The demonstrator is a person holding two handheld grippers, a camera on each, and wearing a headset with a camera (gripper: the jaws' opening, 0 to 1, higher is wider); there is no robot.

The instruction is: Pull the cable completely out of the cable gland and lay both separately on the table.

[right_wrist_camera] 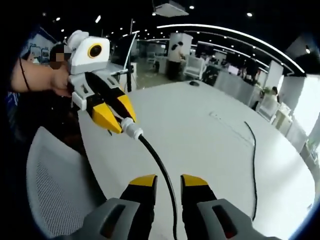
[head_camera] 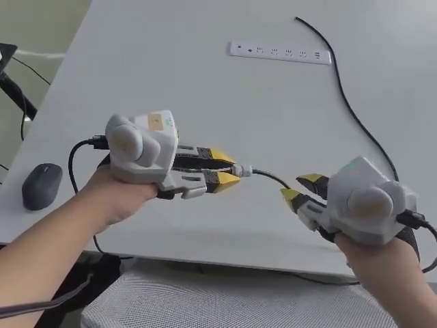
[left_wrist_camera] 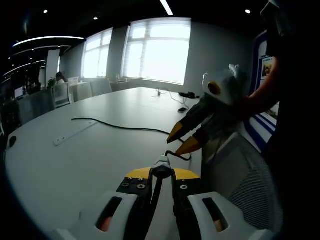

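Note:
My left gripper [head_camera: 231, 171] is shut on the white cable gland [head_camera: 243, 171], held in the air above the table's near edge. The gland [left_wrist_camera: 161, 165] pokes out between the yellow tips in the left gripper view. A black cable [head_camera: 270, 178] leaves the gland to the right. It runs between the fingers of my right gripper [head_camera: 300, 187], which stands open around it. In the right gripper view the cable [right_wrist_camera: 157, 160] passes through the gap of that gripper [right_wrist_camera: 169, 180] without either pad pressing on it. Beyond the right gripper the cable trails across the white table [head_camera: 205, 89] towards the far side.
A white power strip [head_camera: 280, 52] lies at the far side of the table. A dark mouse [head_camera: 41, 186] sits near the left edge. A mesh chair seat [head_camera: 225, 301] is below the table's front edge.

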